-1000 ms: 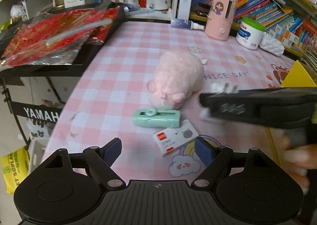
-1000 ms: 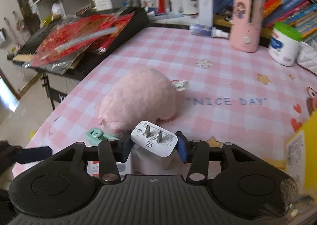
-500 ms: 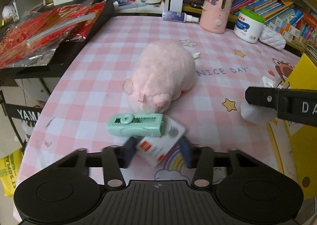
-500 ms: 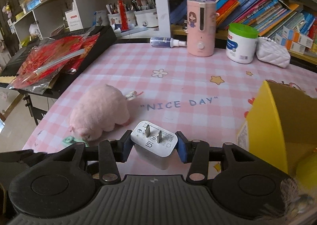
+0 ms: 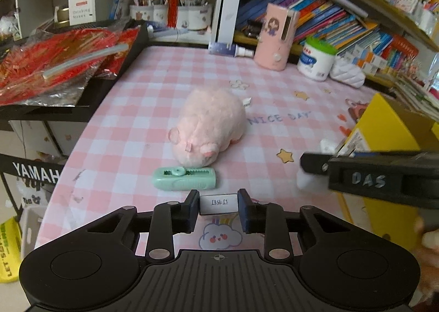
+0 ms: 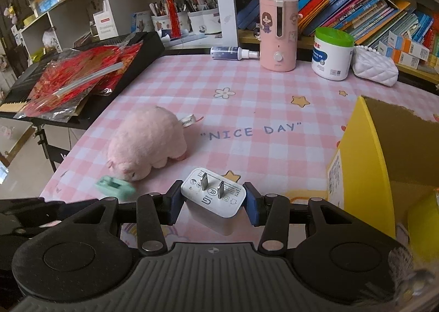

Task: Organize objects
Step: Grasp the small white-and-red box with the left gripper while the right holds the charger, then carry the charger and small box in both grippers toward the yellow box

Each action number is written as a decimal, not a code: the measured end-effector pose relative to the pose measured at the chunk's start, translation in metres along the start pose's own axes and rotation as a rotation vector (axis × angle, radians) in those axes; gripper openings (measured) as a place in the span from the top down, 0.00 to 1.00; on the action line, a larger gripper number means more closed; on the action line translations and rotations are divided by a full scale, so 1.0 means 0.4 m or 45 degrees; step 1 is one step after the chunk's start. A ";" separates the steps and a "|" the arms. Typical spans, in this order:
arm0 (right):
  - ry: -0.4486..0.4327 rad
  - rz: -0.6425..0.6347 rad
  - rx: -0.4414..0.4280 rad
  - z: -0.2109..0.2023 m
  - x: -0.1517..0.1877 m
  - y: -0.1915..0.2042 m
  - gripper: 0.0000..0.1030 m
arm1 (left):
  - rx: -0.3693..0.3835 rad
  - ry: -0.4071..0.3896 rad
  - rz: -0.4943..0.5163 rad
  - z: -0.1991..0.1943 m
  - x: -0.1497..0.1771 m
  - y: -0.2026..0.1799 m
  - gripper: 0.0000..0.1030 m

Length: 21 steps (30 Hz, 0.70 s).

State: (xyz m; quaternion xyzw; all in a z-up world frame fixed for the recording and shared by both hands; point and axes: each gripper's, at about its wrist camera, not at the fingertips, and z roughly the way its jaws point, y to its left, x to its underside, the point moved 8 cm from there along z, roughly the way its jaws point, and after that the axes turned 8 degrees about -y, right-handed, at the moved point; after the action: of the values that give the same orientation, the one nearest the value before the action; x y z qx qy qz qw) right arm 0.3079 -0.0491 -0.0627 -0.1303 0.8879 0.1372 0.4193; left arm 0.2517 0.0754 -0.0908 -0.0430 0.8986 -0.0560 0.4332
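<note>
My left gripper point(image 5: 218, 209) is shut on a small white box point(image 5: 218, 204) and holds it just above the pink checked tablecloth point(image 5: 153, 108). Just beyond it lies a mint green stapler point(image 5: 184, 178), and behind that a pink plush pig point(image 5: 210, 126). My right gripper point(image 6: 213, 200) is shut on a white plug charger point(image 6: 212, 196), prongs facing up, beside an open yellow box point(image 6: 365, 158). The right gripper also shows at the right of the left wrist view, black with white lettering point(image 5: 378, 177). The pink plush pig point(image 6: 148, 143) and the stapler point(image 6: 115, 187) lie to the left in the right wrist view.
A black keyboard with red foil packets point(image 5: 63, 70) borders the table on the left. At the back stand a pink humidifier point(image 5: 275, 37), a green-lidded white jar point(image 5: 317, 59), a spray bottle point(image 5: 227, 49), pen cups and shelves of books. A person's hand point(image 5: 428, 240) shows at lower right.
My left gripper closed on the small white box and lifted it off the cloth. My right gripper carried the charger rightward, up beside the yellow box.
</note>
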 end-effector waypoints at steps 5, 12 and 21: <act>0.020 0.022 0.003 -0.019 0.021 0.013 0.58 | -0.007 -0.033 -0.014 -0.034 0.001 0.015 0.73; 0.003 0.033 0.005 -0.056 0.038 0.029 0.58 | -0.007 -0.087 -0.006 -0.087 0.003 0.025 0.73; 0.021 0.028 0.000 -0.080 0.071 0.056 0.58 | -0.004 -0.098 -0.011 -0.121 0.023 0.034 0.73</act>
State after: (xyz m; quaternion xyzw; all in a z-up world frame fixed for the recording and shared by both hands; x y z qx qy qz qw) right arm 0.2599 -0.0429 -0.0621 -0.1217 0.8927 0.1407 0.4106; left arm 0.2077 0.0906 -0.0699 -0.0497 0.8812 -0.0546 0.4669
